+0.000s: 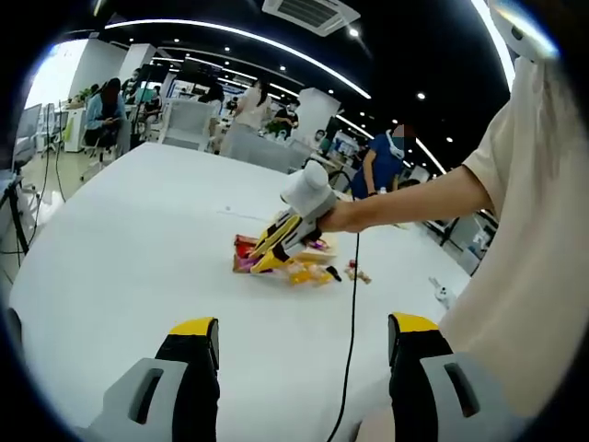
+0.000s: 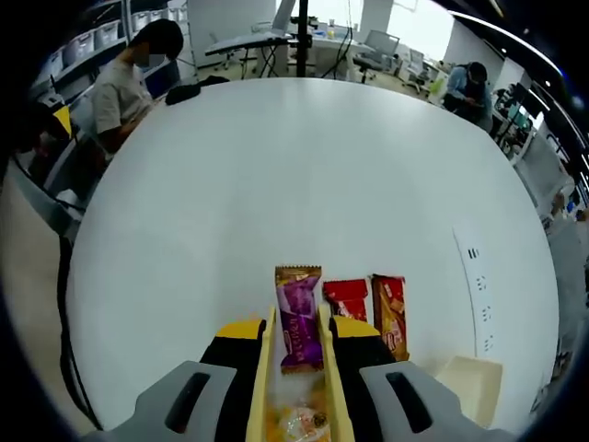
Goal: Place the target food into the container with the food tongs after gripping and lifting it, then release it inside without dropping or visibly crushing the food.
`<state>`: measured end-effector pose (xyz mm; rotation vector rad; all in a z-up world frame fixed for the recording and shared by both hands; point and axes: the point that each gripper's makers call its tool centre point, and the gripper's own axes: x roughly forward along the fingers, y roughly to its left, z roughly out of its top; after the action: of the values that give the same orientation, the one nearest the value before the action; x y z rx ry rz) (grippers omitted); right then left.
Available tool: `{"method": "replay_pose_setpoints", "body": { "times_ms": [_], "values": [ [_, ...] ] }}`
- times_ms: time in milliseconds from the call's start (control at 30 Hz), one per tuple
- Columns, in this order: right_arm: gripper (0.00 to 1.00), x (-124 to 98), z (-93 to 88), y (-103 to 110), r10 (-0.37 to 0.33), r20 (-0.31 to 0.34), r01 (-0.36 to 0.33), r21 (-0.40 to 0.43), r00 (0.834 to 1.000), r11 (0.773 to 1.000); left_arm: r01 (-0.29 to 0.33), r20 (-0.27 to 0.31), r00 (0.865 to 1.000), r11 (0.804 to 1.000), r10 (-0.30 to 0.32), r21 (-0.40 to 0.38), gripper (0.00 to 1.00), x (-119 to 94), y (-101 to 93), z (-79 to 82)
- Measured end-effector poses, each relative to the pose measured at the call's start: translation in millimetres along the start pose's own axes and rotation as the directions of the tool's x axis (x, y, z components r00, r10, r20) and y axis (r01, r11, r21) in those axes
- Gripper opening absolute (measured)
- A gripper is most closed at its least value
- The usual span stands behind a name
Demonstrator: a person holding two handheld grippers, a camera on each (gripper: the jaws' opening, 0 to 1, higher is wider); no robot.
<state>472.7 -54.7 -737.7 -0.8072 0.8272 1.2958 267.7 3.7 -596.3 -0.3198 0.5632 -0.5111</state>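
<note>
Three snack packets (image 2: pixel 348 313) side by side on table (image 2: pixel 230 184), container (image 2: pixel 469 387) to their right.

From where I stand, no lettering comes out clearly: the purple snack packet (image 2: pixel 299 313), the red packet (image 2: pixel 347 299) and the orange packet (image 2: pixel 390 315) carry print too small and blurred to read.

The right gripper (image 2: pixel 294 345) clamps yellow plastic food tongs (image 2: pixel 262 382) around a purple foil snack packet (image 2: pixel 300 313) on the white table (image 2: pixel 276 175); red (image 2: pixel 347 298) and orange (image 2: pixel 389 311) packets lie just right.
</note>
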Motion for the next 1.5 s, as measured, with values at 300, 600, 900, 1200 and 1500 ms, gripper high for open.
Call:
{"method": "replay_pose_setpoints", "body": {
  "times_ms": [300,600,900,1200,1500],
  "values": [
    [0.26,1,-4.5,2,0.004,-0.006,-0.004,0.018,1.000,1.000,-0.003,-0.004,1.000,1.000,0.003,-0.002,0.74,0,0.9,-0.9],
    [0.26,0,-3.8,2,-0.004,-0.009,0.005,0.027,1.000,1.000,-0.005,0.002,1.000,1.000,0.005,-0.005,0.74,0,1.1,-0.7],
    [0.24,-1,-5.5,4,-0.014,-0.016,0.015,0.051,1.000,0.999,-0.008,0.003,1.000,1.000,0.008,-0.009,0.74,-2,-0.2,-2.9],
    [0.24,-7,-0.9,3,-0.019,0.004,0.018,0.076,1.000,0.997,-0.007,0.002,1.000,1.000,0.007,0.000,0.74,-4,-2.6,-3.0],
    [0.24,-20,3.4,6,-0.027,0.027,0.025,0.089,0.999,0.996,0.003,0.008,1.000,1.000,-0.003,0.021,0.74,-4,-5.9,-0.5]
  ]
}}
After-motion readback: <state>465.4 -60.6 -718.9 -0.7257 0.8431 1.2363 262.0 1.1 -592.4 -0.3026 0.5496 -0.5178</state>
